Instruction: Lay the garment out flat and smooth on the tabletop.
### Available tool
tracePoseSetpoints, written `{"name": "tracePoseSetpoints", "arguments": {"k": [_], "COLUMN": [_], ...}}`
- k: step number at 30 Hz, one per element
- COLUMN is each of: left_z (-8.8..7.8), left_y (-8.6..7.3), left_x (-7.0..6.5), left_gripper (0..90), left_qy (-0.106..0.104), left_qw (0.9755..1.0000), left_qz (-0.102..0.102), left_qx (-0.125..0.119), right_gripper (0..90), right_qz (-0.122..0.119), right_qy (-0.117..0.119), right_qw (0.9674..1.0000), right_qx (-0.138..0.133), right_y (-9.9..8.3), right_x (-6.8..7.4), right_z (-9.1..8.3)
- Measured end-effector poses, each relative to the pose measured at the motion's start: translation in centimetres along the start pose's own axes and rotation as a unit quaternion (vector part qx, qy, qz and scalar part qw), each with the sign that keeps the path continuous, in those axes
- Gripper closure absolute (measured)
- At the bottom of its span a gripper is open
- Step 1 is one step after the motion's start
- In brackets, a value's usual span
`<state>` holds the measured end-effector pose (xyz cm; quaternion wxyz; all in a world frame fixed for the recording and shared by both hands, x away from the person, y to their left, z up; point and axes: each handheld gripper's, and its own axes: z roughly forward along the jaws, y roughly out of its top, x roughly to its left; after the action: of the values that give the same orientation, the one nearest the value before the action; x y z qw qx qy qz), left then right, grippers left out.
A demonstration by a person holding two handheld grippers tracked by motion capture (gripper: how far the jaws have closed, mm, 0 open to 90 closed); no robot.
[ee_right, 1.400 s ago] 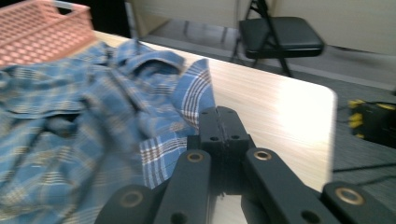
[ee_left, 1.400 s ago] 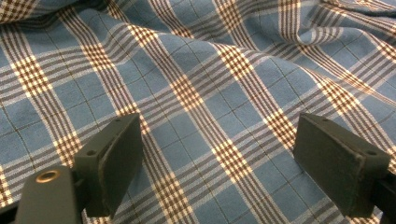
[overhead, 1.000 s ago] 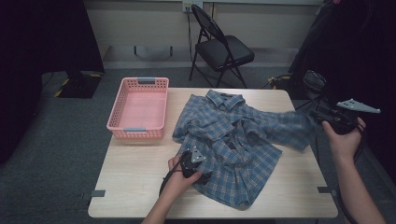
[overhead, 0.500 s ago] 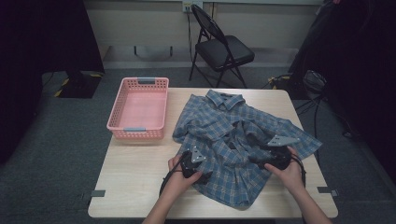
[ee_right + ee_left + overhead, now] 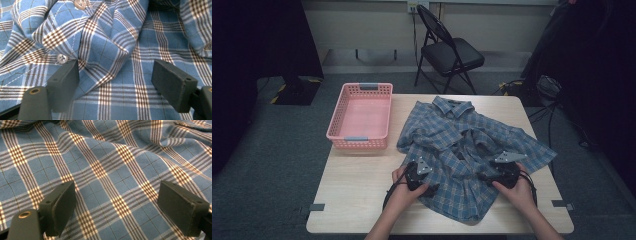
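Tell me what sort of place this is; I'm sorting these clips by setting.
Probably a lab or studio set up for recording, not a home: a bare wooden table on grey carpet, a black folding chair by the wall, and cables trailing on the floor.

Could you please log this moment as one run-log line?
shirt: spread on table | left gripper: open over shirt | right gripper: jaws just opened, over placket
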<state>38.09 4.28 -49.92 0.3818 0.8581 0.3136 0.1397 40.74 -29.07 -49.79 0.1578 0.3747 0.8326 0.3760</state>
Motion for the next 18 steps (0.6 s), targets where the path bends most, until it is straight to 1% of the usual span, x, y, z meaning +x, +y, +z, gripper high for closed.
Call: {"name": "tracePoseSetpoints", "arguments": {"k": [4, 10, 13, 14, 15, 17, 18], "left_z": [0.0, -0.3, -0.8, -1.3, -1.6, -2.3, -2.7], "left_y": [0.0, -0.1, 0.1, 0.3, 0.5, 1.1, 1.6], "left_x": [0.0, 0.2, 0.5, 0.7, 0.9, 1.3, 1.5], "left_gripper": [15.0, 17.0, 17.5, 17.5, 17.5, 18.4, 20.5], "left_qy": [-0.002, -0.005, -0.009, -0.005, -0.002, 0.003, 0.002], "left_qw": [1.0000, 0.9999, 0.9999, 0.9998, 0.9997, 0.9992, 0.9985], "left_qz": [0.001, 0.009, -0.001, 0.003, 0.001, -0.007, -0.016], "left_qx": [0.000, -0.005, -0.013, -0.019, -0.023, -0.040, -0.052], "right_gripper": [21.4, 21.4, 21.4, 21.4, 21.4, 21.3, 21.3], "right_qz": [0.001, 0.003, 0.003, 0.003, 0.004, 0.004, 0.004], "right_qy": [-0.002, -0.002, -0.003, -0.003, -0.004, -0.005, -0.005], "right_qw": [1.0000, 1.0000, 1.0000, 1.0000, 1.0000, 1.0000, 1.0000], "right_qx": [0.000, 0.000, -0.001, 0.000, 0.000, 0.000, -0.001], "right_y": [-0.3, -0.5, -0.5, -0.5, -0.6, -0.6, -0.6], "right_x": [0.0, 0.1, 0.1, 0.1, 0.1, 0.1, 0.1], "right_z": [-0.3, -0.5, -0.5, -0.6, -0.6, -0.7, -0.7]}}
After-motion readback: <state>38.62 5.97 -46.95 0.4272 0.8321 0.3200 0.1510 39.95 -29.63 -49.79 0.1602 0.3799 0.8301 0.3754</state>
